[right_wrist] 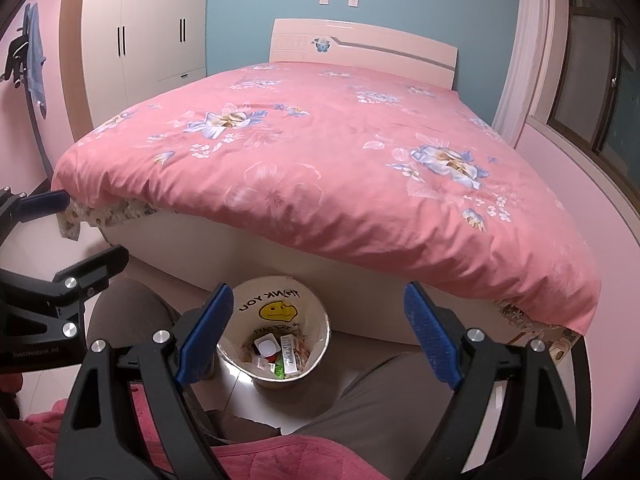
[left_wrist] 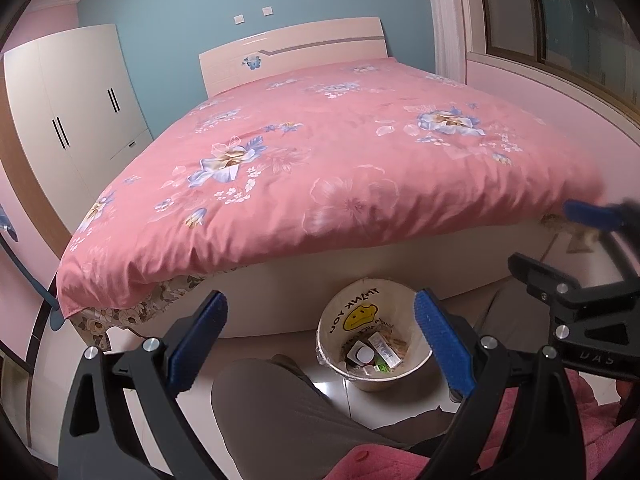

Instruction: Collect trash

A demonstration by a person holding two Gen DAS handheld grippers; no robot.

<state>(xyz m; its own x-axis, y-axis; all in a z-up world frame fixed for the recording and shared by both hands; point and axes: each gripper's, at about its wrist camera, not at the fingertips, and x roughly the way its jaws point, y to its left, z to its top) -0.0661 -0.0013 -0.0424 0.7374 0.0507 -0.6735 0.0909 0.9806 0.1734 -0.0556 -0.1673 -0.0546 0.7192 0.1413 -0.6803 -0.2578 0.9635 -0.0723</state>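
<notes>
A pale paper bin (left_wrist: 360, 312) printed with a yellow smiley and "THANK YOU" stands on the floor against the bed base, between a person's knees. Several small packets and wrappers (left_wrist: 372, 354) lie at its bottom. My left gripper (left_wrist: 320, 300) hangs above it, open and empty. In the right wrist view the same bin (right_wrist: 276, 308) and its trash (right_wrist: 280, 352) show below my right gripper (right_wrist: 318, 292), whose jaws stand wide with nothing between them. Each gripper also shows at the edge of the other's view: the right gripper (left_wrist: 542, 234) and the left gripper (right_wrist: 92, 226).
A bed with a pink floral duvet (left_wrist: 340, 152) fills the middle and overhangs the bin. A white wardrobe (left_wrist: 80, 100) stands at the back left and a window (left_wrist: 560, 20) on the right. Grey trouser legs (left_wrist: 272, 412) and a pink garment (right_wrist: 260, 460) lie close below.
</notes>
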